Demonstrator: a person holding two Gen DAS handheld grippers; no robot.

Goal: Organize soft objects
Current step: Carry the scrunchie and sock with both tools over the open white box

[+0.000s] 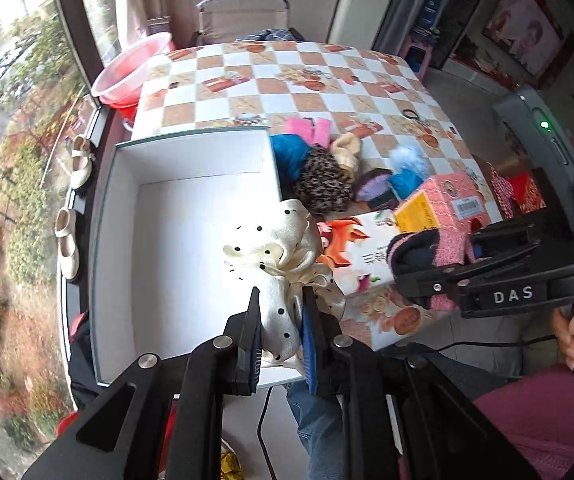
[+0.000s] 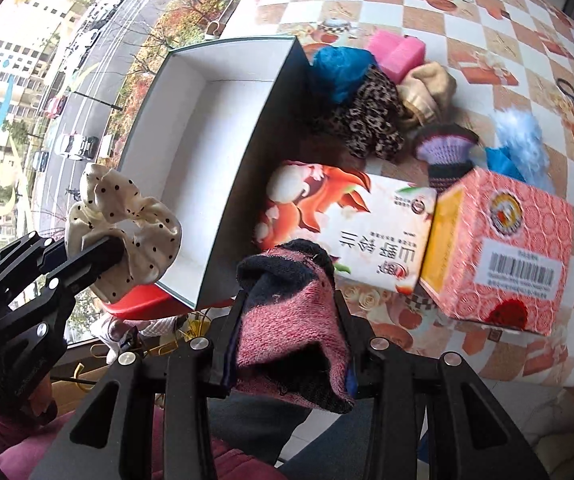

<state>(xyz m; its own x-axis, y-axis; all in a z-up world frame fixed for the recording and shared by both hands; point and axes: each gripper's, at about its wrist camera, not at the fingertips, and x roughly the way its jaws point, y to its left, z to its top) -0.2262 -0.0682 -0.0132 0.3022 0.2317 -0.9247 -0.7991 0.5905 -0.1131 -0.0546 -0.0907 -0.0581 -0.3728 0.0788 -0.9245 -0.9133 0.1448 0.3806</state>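
Setting: a checkered tabletop (image 1: 247, 76) by a window, with a street below.
Left tool (image 1: 281, 312): you have it clamped on a cream dotted scrunchie (image 1: 275, 252).
Right tool (image 2: 287, 300): closed on a pink and navy sock (image 2: 287, 312).
Key relation: the white box (image 1: 191, 152) lies open straight under and ahead of your left tool, so the scrunchie hangs above its near right corner. Your left hand is the nearer one; the sock hangs off the box's right side, over the near tabletop edge by the flat carton (image 2: 351, 224).
Scrunchie: ruffled, satiny, limp, bunched above the pads.
Sock: thick knit, folded, cuff drooping.
Box: nothing inside it that shows.
Waiting: a heap of soft things (image 1: 323, 172) just right of the box, beside a pink carton (image 2: 499, 248).
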